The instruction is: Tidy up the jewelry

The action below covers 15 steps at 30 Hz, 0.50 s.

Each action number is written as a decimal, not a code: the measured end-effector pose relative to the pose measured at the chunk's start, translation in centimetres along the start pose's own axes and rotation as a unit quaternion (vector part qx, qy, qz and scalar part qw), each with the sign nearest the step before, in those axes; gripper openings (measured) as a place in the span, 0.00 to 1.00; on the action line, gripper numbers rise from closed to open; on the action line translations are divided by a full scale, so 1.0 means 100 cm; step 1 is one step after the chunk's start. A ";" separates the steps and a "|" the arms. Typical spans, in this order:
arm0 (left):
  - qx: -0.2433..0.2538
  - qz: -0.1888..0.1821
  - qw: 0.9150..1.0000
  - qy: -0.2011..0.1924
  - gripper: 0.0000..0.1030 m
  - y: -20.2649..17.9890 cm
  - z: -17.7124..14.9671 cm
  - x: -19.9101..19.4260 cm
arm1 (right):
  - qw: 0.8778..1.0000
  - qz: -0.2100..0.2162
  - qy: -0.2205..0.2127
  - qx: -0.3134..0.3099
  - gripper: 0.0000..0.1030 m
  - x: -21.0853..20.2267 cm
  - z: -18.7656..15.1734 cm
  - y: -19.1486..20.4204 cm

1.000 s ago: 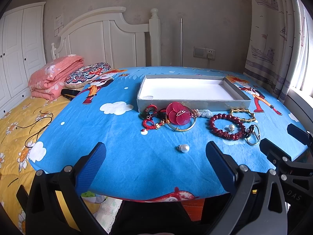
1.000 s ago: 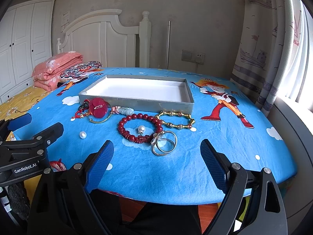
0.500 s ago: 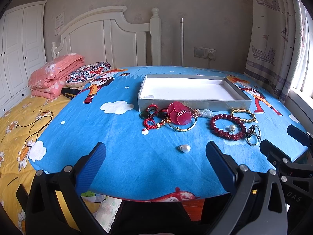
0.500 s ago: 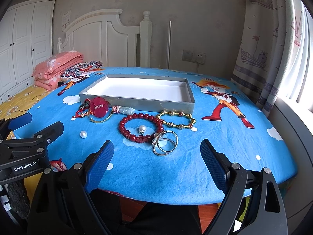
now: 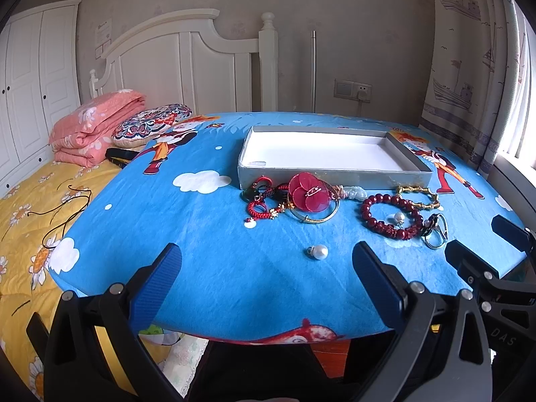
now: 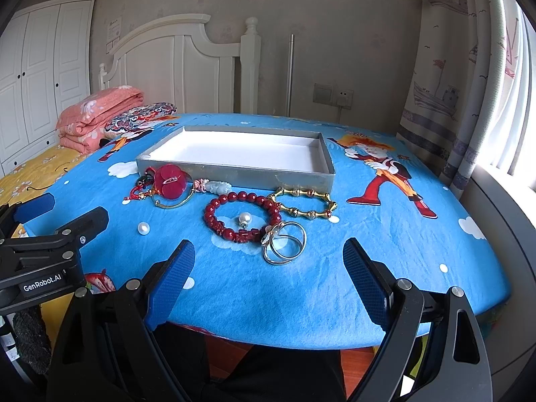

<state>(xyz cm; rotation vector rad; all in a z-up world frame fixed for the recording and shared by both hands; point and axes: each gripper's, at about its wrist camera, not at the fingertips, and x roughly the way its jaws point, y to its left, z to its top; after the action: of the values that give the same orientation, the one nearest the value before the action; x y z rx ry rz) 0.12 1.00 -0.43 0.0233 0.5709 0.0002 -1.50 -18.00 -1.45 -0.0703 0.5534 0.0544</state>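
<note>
Jewelry spread on the blue surface (image 6: pixel 301 288), both sets of fingers released and holding nothing.

I see my left gripper (image 5: pixel 268 269) spread wide with a loose pearl (image 5: pixel 318 252) just ahead between its fingers; beyond it lie the red flower piece (image 5: pixel 308 191) and the grey tray (image 5: pixel 335 176). My right gripper (image 6: pixel 268 264) is spread too, with the silver rings (image 6: pixel 284 243) directly ahead between its fingers, touching the red bead bracelet (image 6: pixel 234 216); the gold bangle (image 6: pixel 305 202) lies past them, against the tray's front wall.
</note>
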 end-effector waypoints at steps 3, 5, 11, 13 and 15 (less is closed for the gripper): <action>-0.002 0.000 1.000 0.001 0.96 0.000 0.000 0.000 | 1.000 0.000 0.000 0.000 0.82 0.000 0.000 0.000; -0.002 0.000 1.000 0.001 0.96 0.000 0.000 0.000 | 1.000 0.000 0.000 0.000 0.82 0.000 0.000 0.001; -0.002 0.000 1.000 0.001 0.96 0.001 0.000 0.000 | 1.000 0.001 0.002 0.000 0.82 0.002 -0.002 0.001; -0.002 0.000 1.000 0.001 0.96 0.001 0.000 0.000 | 1.000 0.001 0.002 0.000 0.82 0.001 -0.002 0.002; -0.002 0.000 1.000 0.001 0.96 0.001 0.000 0.000 | 1.000 0.001 0.002 0.000 0.82 0.001 -0.002 0.001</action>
<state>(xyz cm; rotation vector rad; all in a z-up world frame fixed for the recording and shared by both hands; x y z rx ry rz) 0.12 1.06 -0.48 0.0197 0.5727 0.0014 -1.47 -17.91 -1.67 -0.0701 0.5572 0.0564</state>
